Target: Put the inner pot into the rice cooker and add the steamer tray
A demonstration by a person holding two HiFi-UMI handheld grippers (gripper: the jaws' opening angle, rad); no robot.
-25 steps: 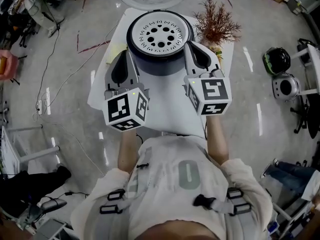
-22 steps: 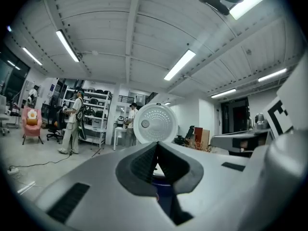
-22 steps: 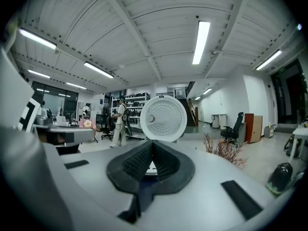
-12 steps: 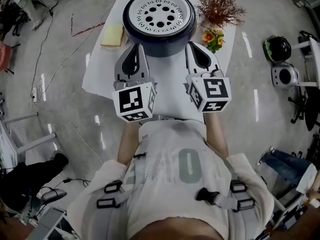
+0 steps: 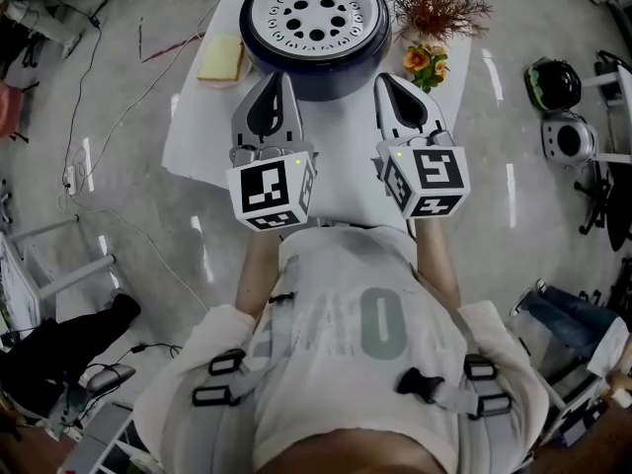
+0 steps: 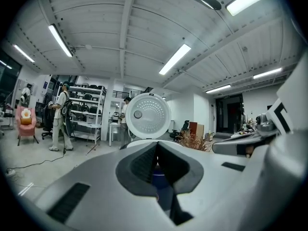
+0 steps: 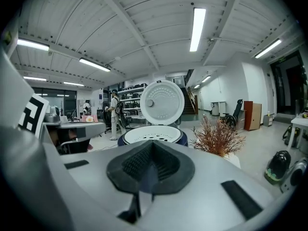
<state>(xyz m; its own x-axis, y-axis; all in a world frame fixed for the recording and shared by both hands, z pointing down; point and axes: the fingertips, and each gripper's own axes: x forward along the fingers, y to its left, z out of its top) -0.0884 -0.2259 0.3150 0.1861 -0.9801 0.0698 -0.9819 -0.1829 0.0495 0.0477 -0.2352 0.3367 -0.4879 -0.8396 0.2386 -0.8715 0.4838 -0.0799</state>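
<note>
The dark blue rice cooker (image 5: 314,55) stands at the far end of the white table (image 5: 341,181), its lid (image 7: 161,102) swung up behind it. A white steamer tray (image 5: 314,15) with round holes sits in its top; the inner pot is hidden under it. My left gripper (image 5: 275,85) is shut and empty, just short of the cooker's near left side. On the near right side my right gripper (image 5: 388,85) is also shut with nothing in it. In the right gripper view the tray (image 7: 152,134) shows just beyond the jaws.
A yellow sponge (image 5: 222,59) lies left of the cooker. A reddish dried plant (image 5: 434,3) and orange flowers (image 5: 420,59) stand to its right. Cables run over the floor on the left; helmets (image 5: 551,85) lie on the right. People stand by shelves (image 6: 89,112) far off.
Both grippers have come down and drawn slightly back from the cooker, staying shut. The cooker now shows higher in the head view.
</note>
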